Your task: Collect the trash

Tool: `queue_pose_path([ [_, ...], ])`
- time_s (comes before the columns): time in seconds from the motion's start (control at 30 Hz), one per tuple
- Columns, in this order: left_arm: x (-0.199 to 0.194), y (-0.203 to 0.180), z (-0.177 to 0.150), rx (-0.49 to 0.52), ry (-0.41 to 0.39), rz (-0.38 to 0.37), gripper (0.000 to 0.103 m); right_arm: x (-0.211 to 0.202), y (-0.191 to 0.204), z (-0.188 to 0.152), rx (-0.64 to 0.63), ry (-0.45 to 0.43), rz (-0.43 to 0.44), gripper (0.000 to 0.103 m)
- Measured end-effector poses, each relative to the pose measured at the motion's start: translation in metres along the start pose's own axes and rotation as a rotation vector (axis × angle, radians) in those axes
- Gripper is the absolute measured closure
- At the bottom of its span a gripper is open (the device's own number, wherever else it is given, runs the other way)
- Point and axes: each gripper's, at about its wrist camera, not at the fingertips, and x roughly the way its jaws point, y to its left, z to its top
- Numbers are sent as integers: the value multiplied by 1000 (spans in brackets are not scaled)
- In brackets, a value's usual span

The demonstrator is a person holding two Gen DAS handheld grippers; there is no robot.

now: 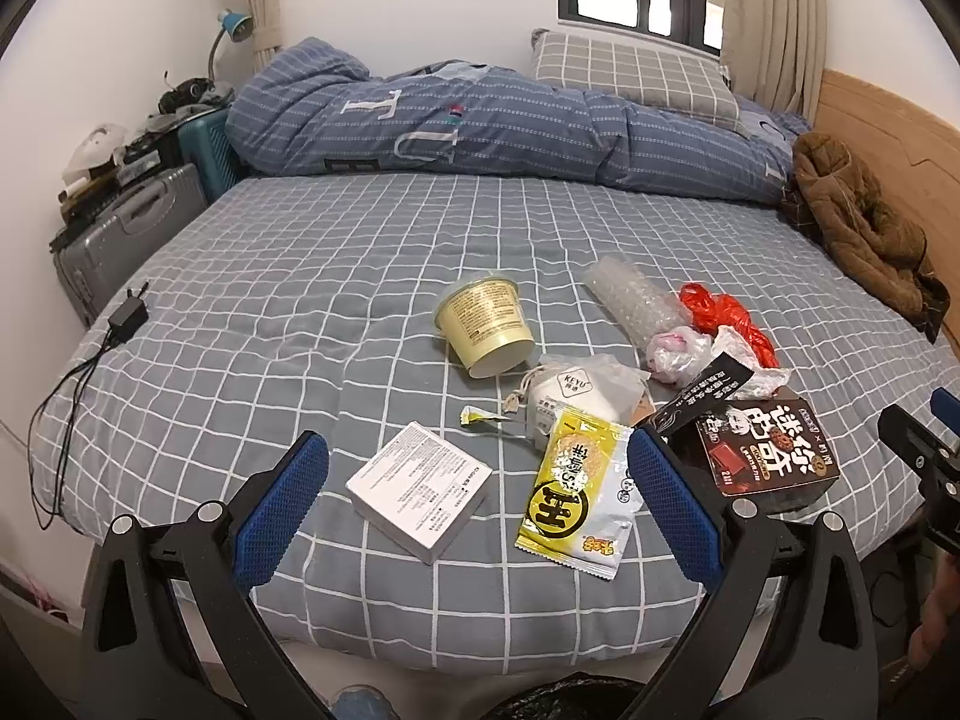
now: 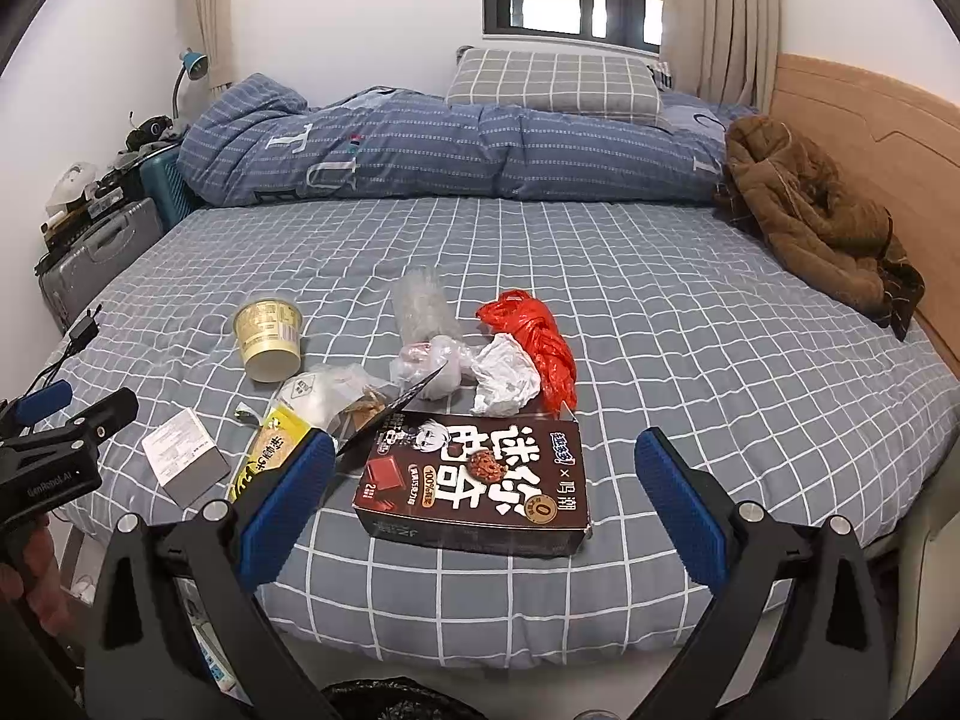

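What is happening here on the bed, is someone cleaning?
A person holds two claws over a bed strewn with trash, and nothing is picked up yet. The left claw is open above a white box and a yellow snack packet. The right claw is open around a dark cookie box. A black bag waits below.

I see a bed (image 1: 300, 276) with a folded quilt (image 1: 480, 126), pillow (image 1: 636, 75), brown coat (image 1: 864, 228), and charger (image 1: 127, 315).
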Motion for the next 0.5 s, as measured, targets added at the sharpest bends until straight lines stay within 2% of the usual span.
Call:
queue_pose_path([
  [0.5, 2, 1, 0, 0, -1, -5, 6, 2, -2, 1, 14, -5, -5, 7],
])
